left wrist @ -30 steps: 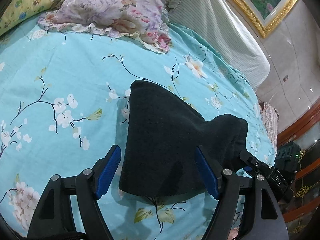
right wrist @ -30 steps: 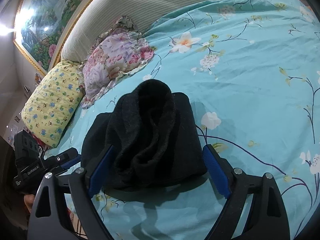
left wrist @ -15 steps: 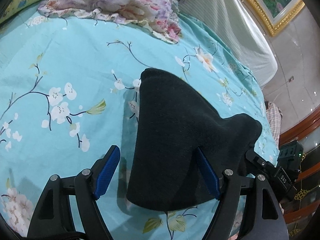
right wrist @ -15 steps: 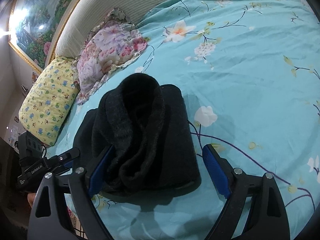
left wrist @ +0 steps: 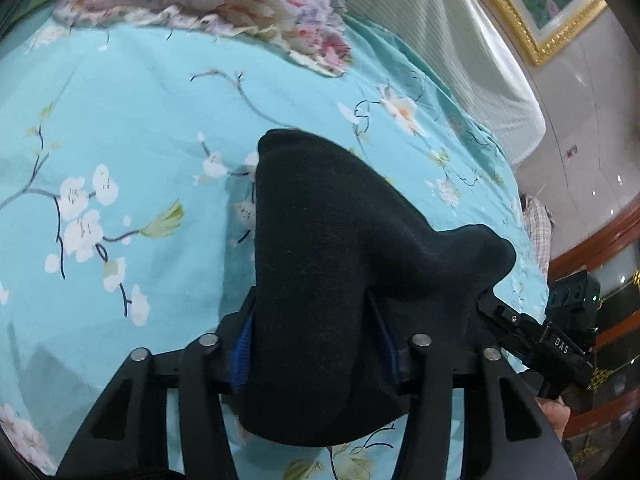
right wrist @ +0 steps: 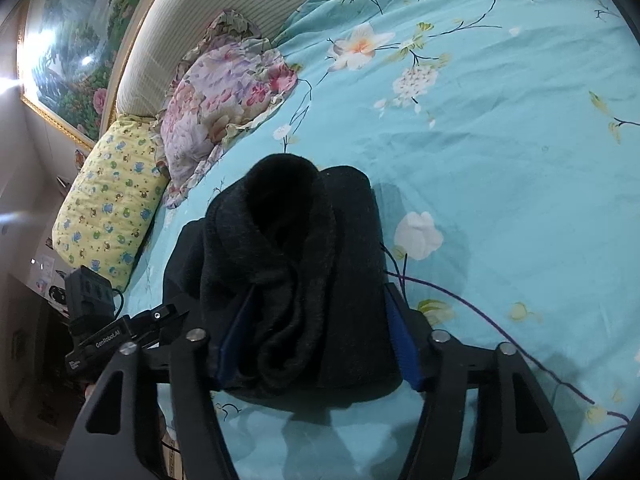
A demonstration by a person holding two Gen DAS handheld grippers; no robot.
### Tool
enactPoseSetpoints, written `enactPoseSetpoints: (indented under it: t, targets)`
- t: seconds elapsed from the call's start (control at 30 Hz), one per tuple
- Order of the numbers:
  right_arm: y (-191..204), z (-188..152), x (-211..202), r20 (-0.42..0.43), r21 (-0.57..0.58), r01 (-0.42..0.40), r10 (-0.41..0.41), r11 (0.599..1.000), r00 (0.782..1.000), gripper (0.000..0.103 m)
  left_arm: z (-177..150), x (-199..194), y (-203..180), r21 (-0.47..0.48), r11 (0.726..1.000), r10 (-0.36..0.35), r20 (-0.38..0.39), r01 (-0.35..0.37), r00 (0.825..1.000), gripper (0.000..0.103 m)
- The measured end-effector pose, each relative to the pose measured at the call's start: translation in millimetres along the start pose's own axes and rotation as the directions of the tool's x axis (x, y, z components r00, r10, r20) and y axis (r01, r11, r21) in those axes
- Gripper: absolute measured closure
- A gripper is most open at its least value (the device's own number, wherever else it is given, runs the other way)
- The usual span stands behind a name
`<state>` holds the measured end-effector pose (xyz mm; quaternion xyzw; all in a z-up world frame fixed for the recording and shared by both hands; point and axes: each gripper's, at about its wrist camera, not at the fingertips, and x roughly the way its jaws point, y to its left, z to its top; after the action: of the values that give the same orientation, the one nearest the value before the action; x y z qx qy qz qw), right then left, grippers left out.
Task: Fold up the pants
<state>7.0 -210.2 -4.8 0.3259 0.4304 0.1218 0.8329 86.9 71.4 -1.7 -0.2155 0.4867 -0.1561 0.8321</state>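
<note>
pants (left wrist: pixel 332 264) folded on bedspread (left wrist: pixel 120 128) | left gripper (left wrist: pixel 316 344), right gripper (right wrist: pixel 316 340) closing, pads pressing pants | blue pads mostly hidden | writing: "DAS", "GenRobot.AI"

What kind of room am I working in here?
Most likely a bedroom: the black pants lie on a floral turquoise bedspread, with pillows against a striped padded headboard.

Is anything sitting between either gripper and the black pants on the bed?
Nothing visible. The pants already lie between the fingers of the left gripper and of the right gripper, both closing on the folded bundle. Only the bedspread lies beneath.
</note>
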Motion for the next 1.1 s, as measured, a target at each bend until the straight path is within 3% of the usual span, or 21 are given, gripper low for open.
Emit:
enactPoseSetpoints:
  t: [0.1, 0.27, 0.6, 1.1]
  targets:
    - [1, 0, -1, 0.003, 0.0, -0.009, 0.009, 1.0, 1.0, 0.055, 1, -3, -6, 0.021, 1.0, -0.003, 0.009, 0.002, 1.0, 0.066]
    - [17, 1, -7, 0.012, -0.044, 0.006, -0.005, 0.999, 1.0, 0.06, 2, -16, -7, 0.016, 1.0, -0.026, 0.035, 0.025, 0.999, 0.073]
    - [58, 4, -13, 0.019, -0.117, -0.029, 0.031, 0.993, 0.999, 0.062, 4, -63, 7, -0.006, 1.0, -0.024, 0.121, 0.025, 0.992, 0.074]
    - [134, 16, 45, -0.044, -0.2, -0.122, 0.115, 0.972, 0.992, 0.062, 25, -129, 69, -0.072, 0.996, 0.076, 0.246, -0.06, 0.966, 0.074]
